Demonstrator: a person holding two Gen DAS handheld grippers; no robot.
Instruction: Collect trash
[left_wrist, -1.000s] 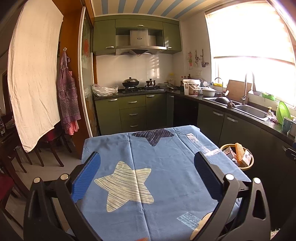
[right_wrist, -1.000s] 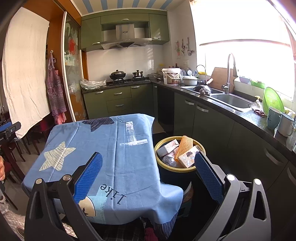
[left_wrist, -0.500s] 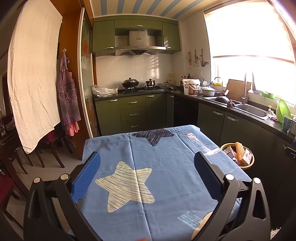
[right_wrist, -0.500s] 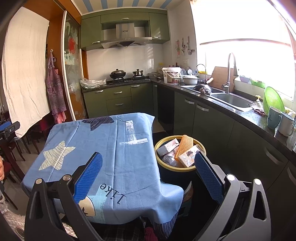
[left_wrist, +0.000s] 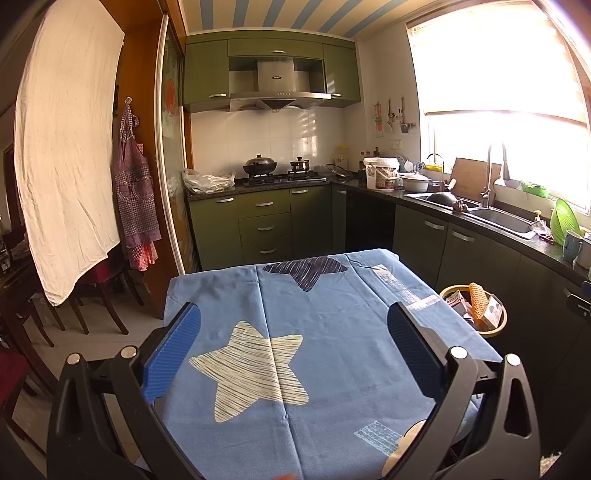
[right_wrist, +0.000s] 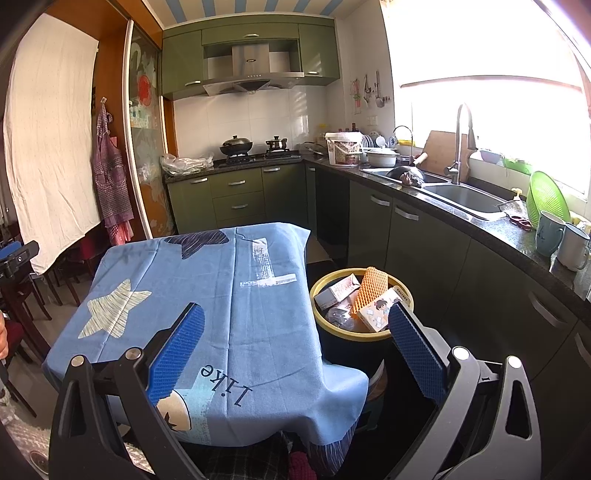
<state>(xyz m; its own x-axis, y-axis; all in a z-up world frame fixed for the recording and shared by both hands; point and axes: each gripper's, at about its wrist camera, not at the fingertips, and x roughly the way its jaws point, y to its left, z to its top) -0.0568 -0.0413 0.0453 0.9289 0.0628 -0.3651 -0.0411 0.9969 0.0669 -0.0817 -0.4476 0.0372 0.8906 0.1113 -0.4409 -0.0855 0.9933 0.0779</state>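
the trash bin (right_wrist: 352, 334), yellow-rimmed and full of cartons and an orange mesh sleeve (right_wrist: 369, 286), stood on the floor at the right edge of the table (right_wrist: 258, 314), between it and the green cabinets (right_wrist: 424, 243). the right gripper (right_wrist: 295, 352) hung just near of the bin, its jaws wide apart and holding nothing, the right pad overlapping the rim in view. the left gripper (left_wrist: 293, 356), likewise spread and empty, faced the blue cloth, with the bin (left_wrist: 495, 330) well off to its right. no loose trash showed on the cloth; the right hand was the nearer to the bin, so any further move there probably fell to it.
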